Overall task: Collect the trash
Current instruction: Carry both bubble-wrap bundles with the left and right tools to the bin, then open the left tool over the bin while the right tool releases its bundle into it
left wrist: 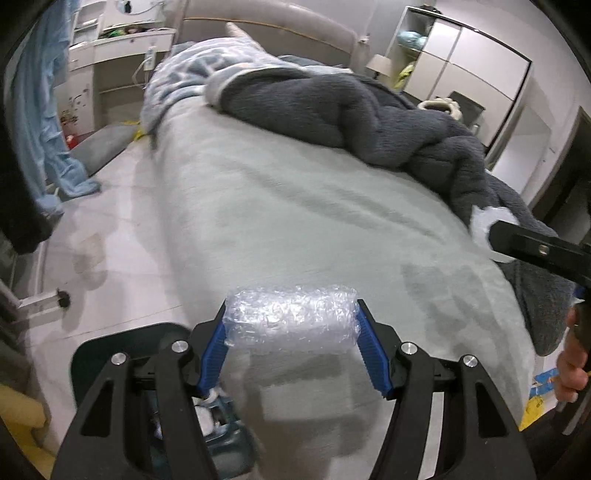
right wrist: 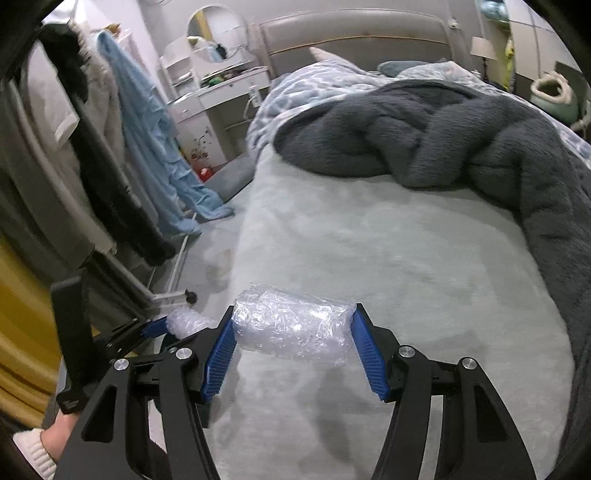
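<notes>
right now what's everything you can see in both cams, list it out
bubble wrap wad: 1, clear, held in the left gripper above the bed's near end
second bubble wrap wad: 1, clear, held in the right gripper over the bed
bed: 1, pale grey-green cover, centre
dark blanket: 1, charcoal fleece, bunched across the far half of the bed
patterned quilt: 1, light blue, near the headboard
headboard: 1, beige, far end
blue robe: 1, light blue, hanging left of the bed
round mirror: 1, over the white desk at far left
left gripper: black, blue pads, shut on wad
right gripper: same, shut on wad
</notes>
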The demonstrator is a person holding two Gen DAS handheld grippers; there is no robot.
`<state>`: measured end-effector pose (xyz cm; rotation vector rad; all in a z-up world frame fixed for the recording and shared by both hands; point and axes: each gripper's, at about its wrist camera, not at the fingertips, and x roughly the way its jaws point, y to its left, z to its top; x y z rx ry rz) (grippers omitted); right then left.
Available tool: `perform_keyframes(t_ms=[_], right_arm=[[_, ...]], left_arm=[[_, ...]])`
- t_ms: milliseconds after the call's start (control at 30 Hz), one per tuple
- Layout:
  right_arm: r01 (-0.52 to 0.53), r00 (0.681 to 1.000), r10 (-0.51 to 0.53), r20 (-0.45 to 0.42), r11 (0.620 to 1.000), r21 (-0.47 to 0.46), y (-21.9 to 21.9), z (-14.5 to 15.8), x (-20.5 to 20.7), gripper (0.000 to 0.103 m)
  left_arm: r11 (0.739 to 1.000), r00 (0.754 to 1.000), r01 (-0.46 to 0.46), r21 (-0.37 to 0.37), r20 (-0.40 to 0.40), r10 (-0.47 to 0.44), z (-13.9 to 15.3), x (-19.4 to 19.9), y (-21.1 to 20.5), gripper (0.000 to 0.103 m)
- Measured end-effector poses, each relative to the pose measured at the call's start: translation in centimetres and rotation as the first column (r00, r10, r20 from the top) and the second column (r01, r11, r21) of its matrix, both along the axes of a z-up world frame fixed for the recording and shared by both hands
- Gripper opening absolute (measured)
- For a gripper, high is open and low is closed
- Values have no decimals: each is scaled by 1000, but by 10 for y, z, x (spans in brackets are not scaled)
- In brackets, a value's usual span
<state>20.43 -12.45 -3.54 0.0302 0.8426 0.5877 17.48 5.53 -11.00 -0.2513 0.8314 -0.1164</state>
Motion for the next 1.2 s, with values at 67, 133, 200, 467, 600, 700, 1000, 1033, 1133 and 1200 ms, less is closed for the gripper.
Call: perform_keyframes(t_ms=[67,133,200,467,600,700,1000,1033,1133,1200], right_arm=[[-20,1000,20,-2,1000,-2,15,-2,-5,62],[-41,999,41,-6,999,-2,29,-4,-10,62],[-72,997,72,-12,997,-10,49,-6,-15,62],[-175,984,174,-22,983,-47,105,-15,-19,62],[-215,976,214,-30,975,-61,127,-20,-19,62],[-239,971,237,-35,968,-72,139,-25,-18,62],[-329,944,322,-71,935,-132,178,-56,-21,62],[-333,942,326,-77,933,-136,181,-60,-20,62],[-349,936,336,-99,924,-155,193,-73,-18,62],[-358,932,343,-114,919,-167,202,-82,-16,62]], left_arm=[[1000,999,-19,2,-27,19,-5,-2,15,66],[999,998,-38,2,-56,38,-11,-5,30,66],[999,995,-52,1,-85,52,-18,-6,41,66],[996,970,-94,-4,-224,91,-51,-17,88,66],[995,953,-104,-12,-289,96,-67,-23,104,66],[994,940,-107,-9,-326,98,-77,-28,116,66],[993,917,-117,-1,-383,108,-88,-46,143,78],[993,918,-117,0,-380,108,-87,-48,144,81],[991,923,-131,1,-365,122,-80,-54,154,84],[989,928,-148,-5,-347,137,-74,-57,163,86]])
